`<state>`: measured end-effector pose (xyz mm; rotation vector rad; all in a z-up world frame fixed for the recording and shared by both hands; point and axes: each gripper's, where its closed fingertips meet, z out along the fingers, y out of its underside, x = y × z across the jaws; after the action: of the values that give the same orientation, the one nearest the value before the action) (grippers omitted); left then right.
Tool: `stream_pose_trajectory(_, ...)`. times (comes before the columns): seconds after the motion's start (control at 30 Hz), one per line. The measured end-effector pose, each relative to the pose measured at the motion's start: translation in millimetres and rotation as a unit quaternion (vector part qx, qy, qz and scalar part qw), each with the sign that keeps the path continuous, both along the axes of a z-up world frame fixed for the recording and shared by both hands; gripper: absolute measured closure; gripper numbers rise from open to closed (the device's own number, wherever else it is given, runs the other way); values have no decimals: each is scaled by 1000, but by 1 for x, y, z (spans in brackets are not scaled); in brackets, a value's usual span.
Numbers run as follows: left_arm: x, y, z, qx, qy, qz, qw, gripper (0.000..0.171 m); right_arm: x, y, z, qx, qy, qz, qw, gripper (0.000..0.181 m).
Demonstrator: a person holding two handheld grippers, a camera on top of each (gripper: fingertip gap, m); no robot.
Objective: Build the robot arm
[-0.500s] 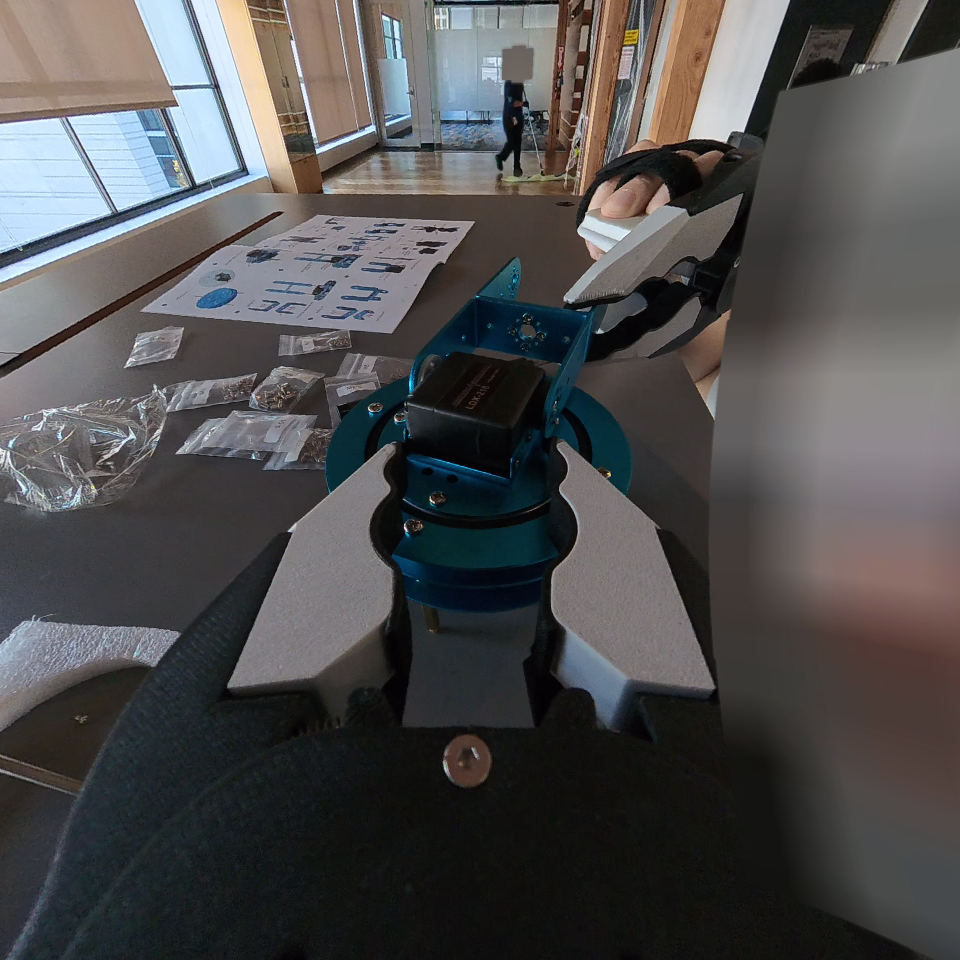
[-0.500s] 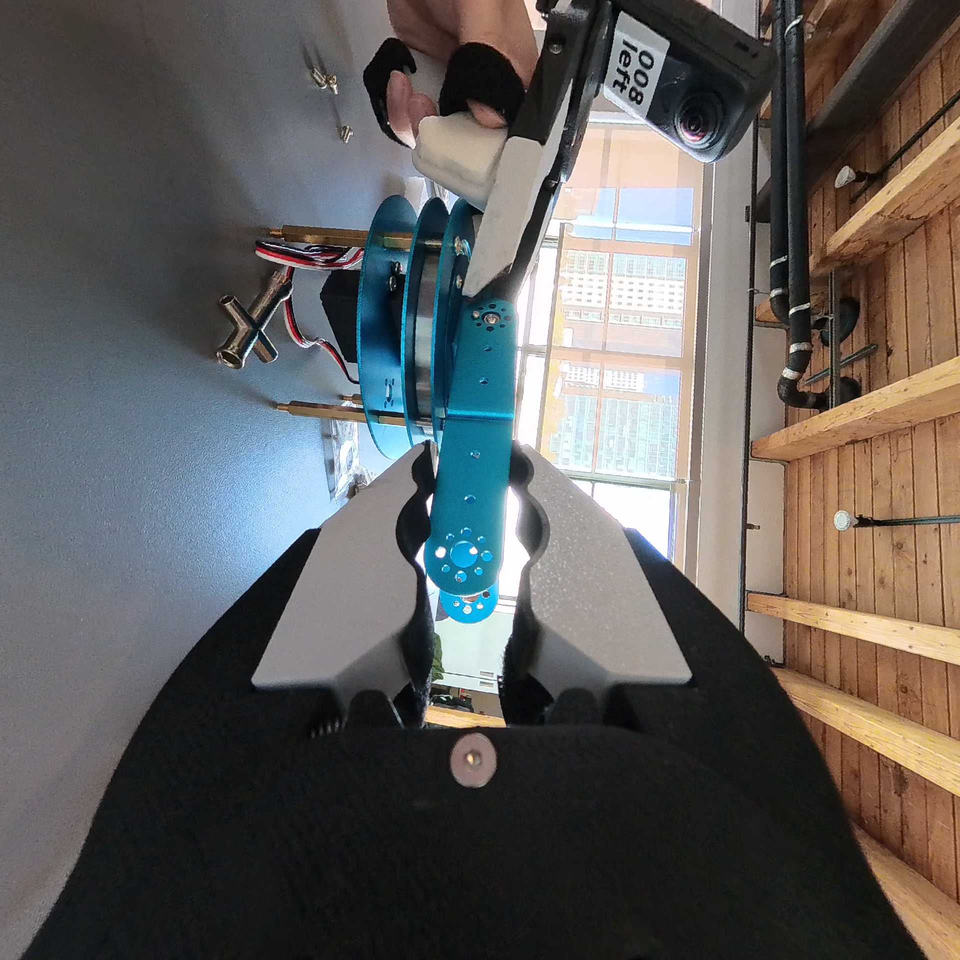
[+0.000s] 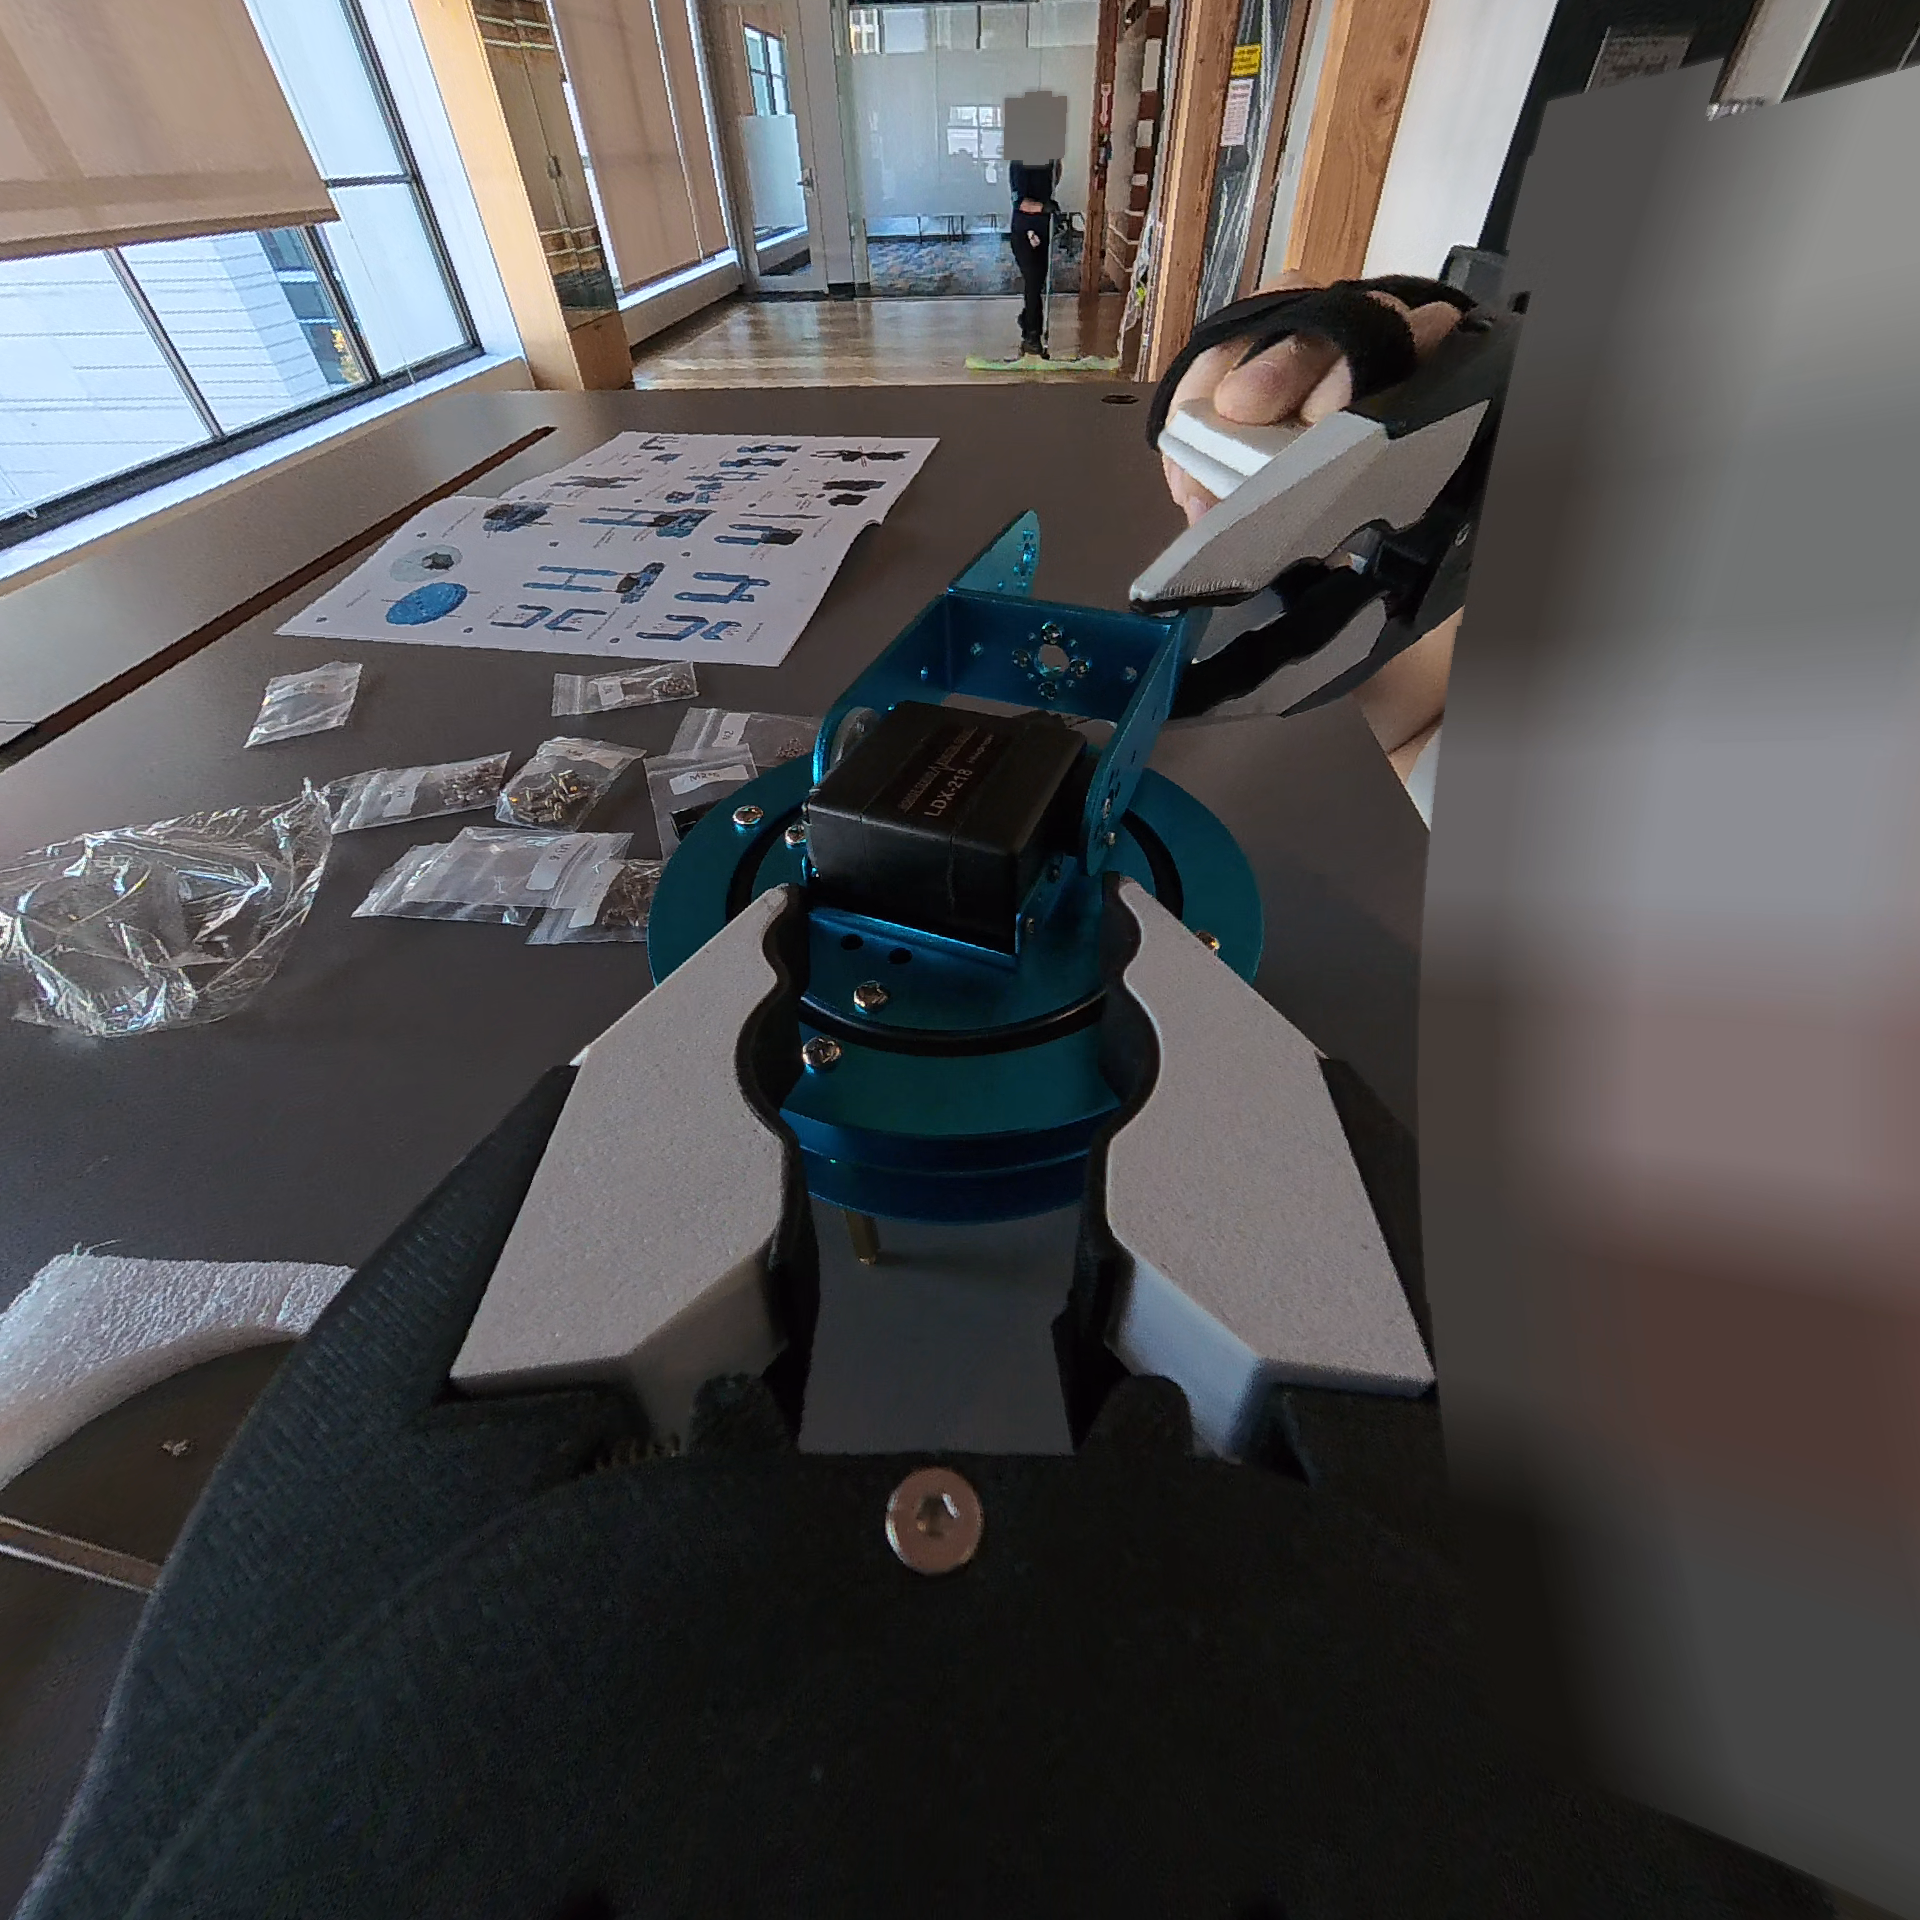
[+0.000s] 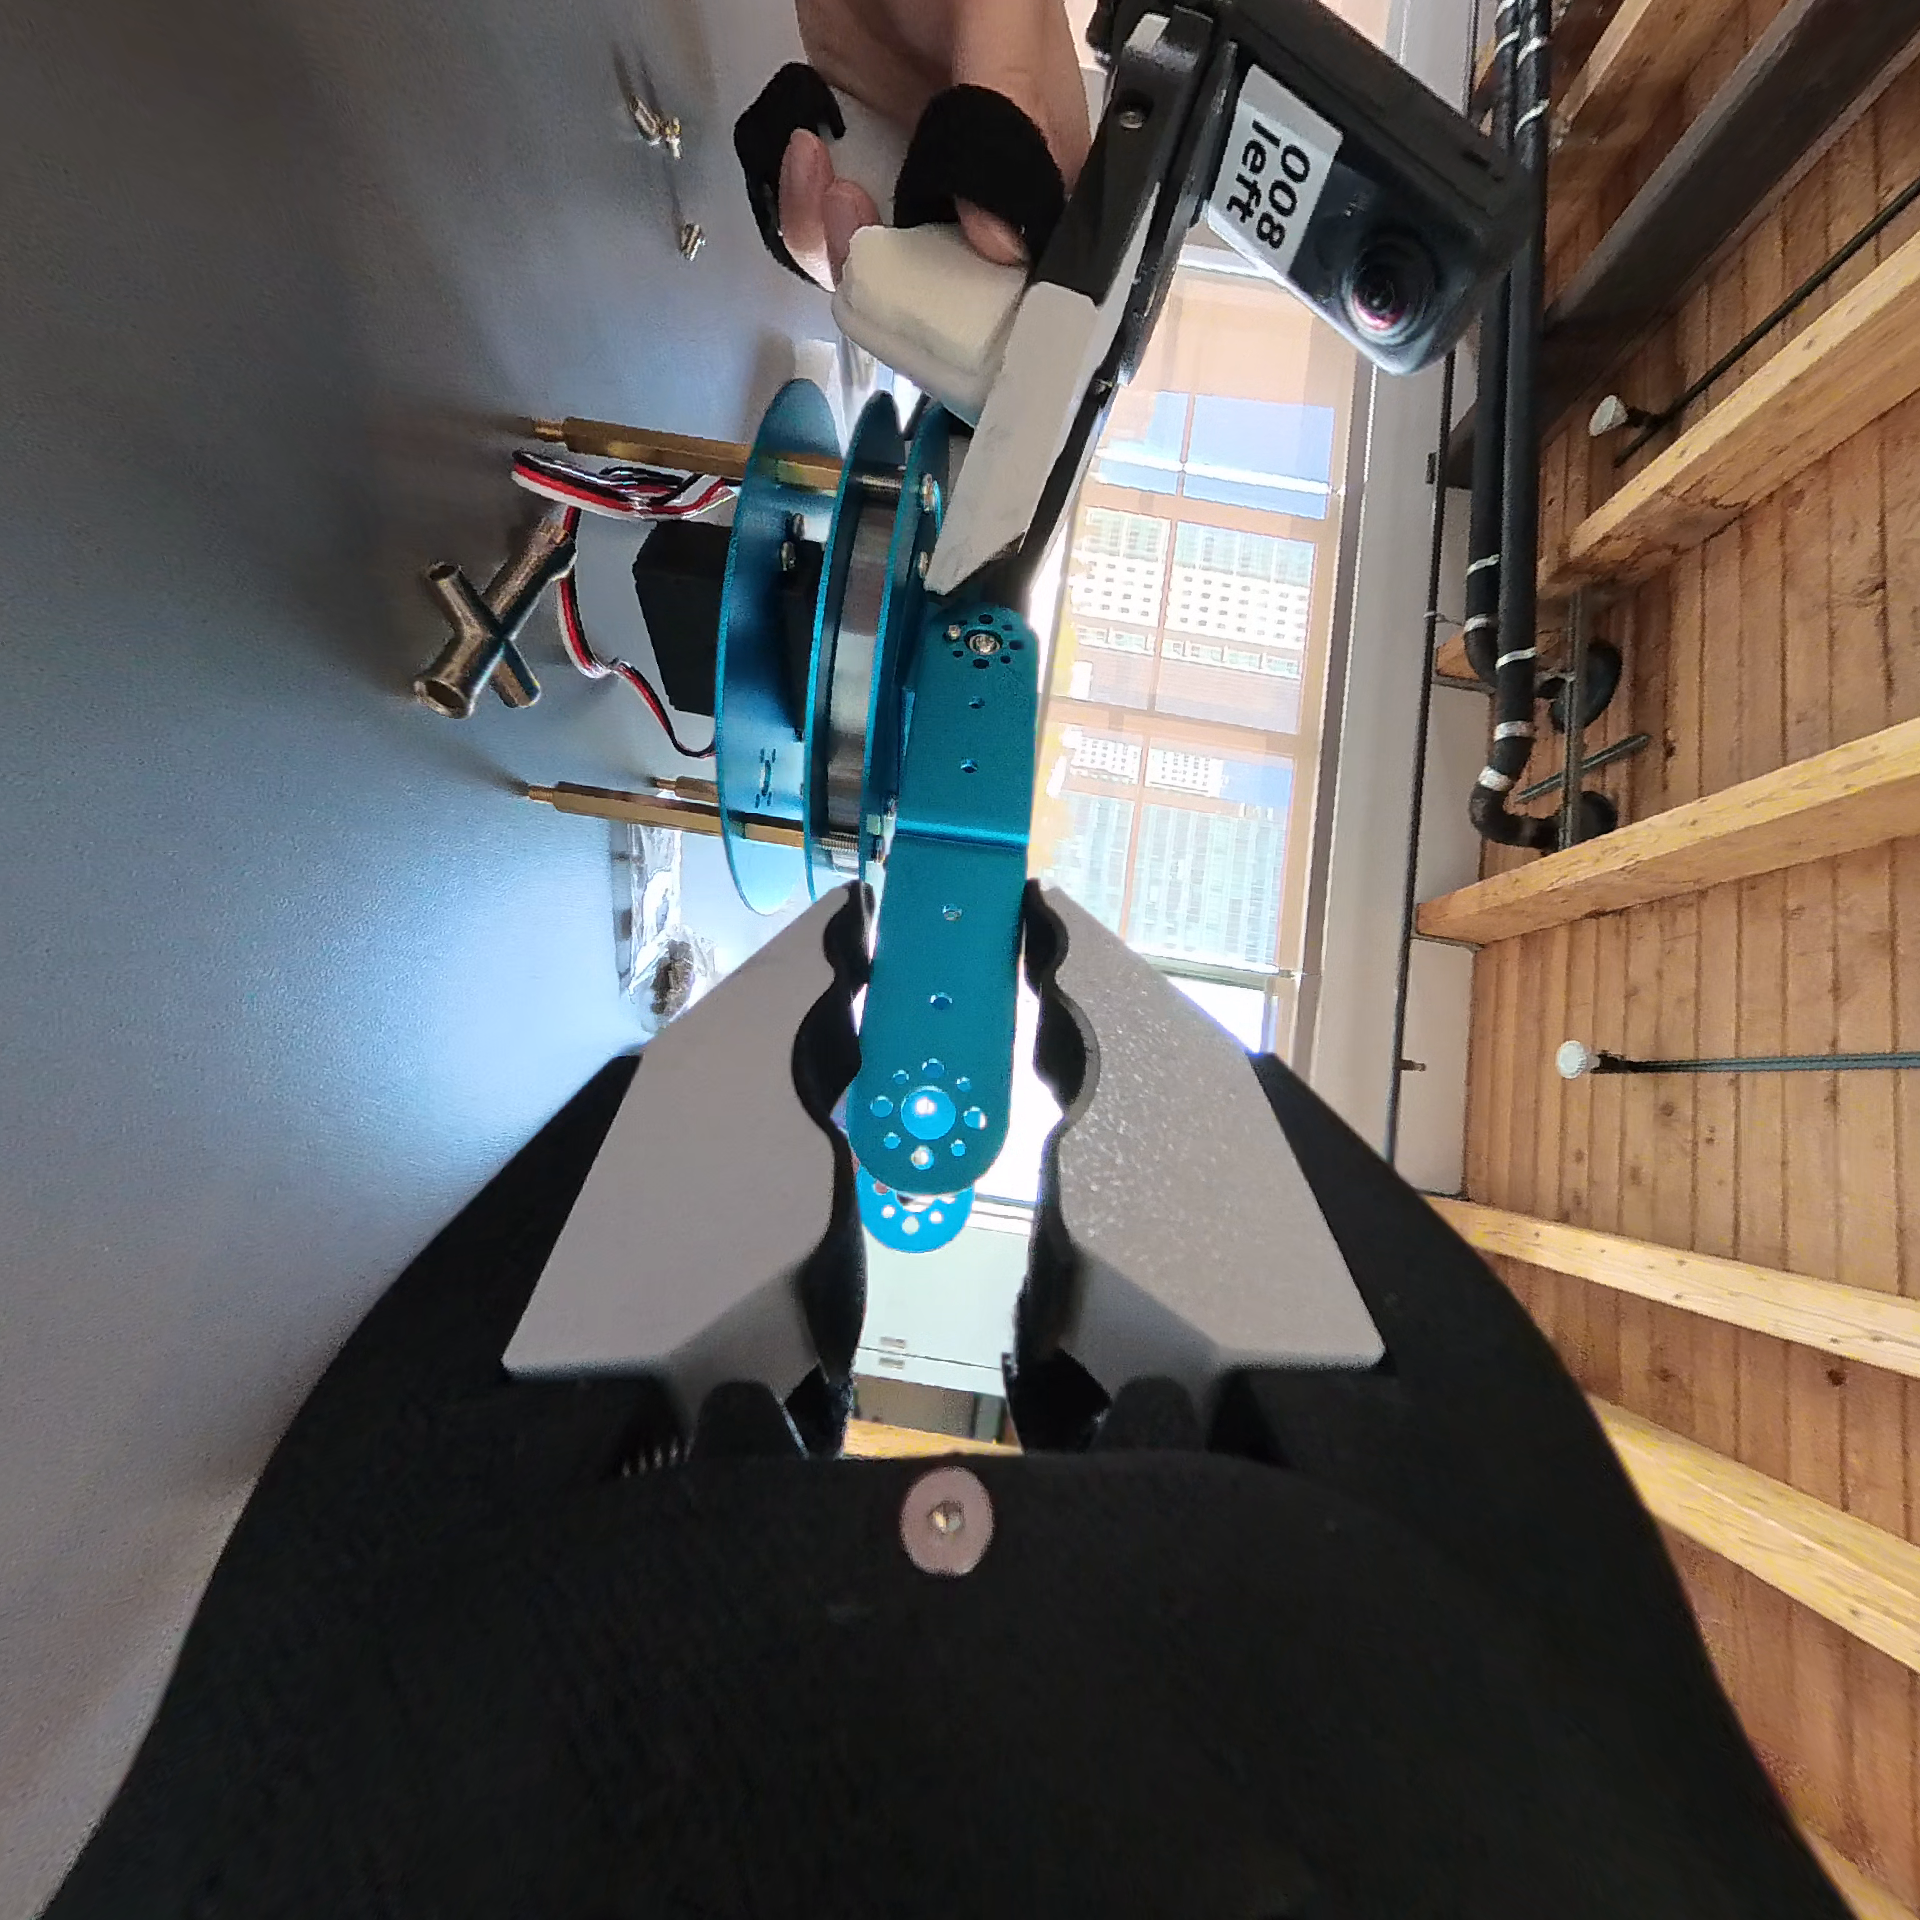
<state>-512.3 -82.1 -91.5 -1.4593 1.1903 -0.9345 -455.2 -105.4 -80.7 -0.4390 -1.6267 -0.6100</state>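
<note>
L gripper [image 3: 951, 935] fingers clamp round blue base [image 3: 1195, 883] w/ black servo [image 3: 935, 821] on table [image 3: 312, 1039]; R gripper [image 4: 940, 904] pinches blue U-bracket [image 4: 951, 966] pivoted on servo, screw bags [image 3: 520, 821] unopened nearby.

instruction sheet [image 3: 613, 566] flat on table [image 3: 260, 1039] | screw bags [image 3: 499, 821] beside | crumpled plastic [image 3: 135, 925] | cross wrench [image 4: 488, 634]
</note>
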Motion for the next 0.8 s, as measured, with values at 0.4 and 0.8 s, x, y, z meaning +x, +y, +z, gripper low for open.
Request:
stream_pose_trajectory(0.4,-11,1,14,22,-8,-1,1000,107,-1,-11,4,-73,21,61,995,131)
stream_pose_trajectory(0.8,-19,-1,38,-18,-98,-4,995,100,10,-14,62,-326,207,150,910,122)
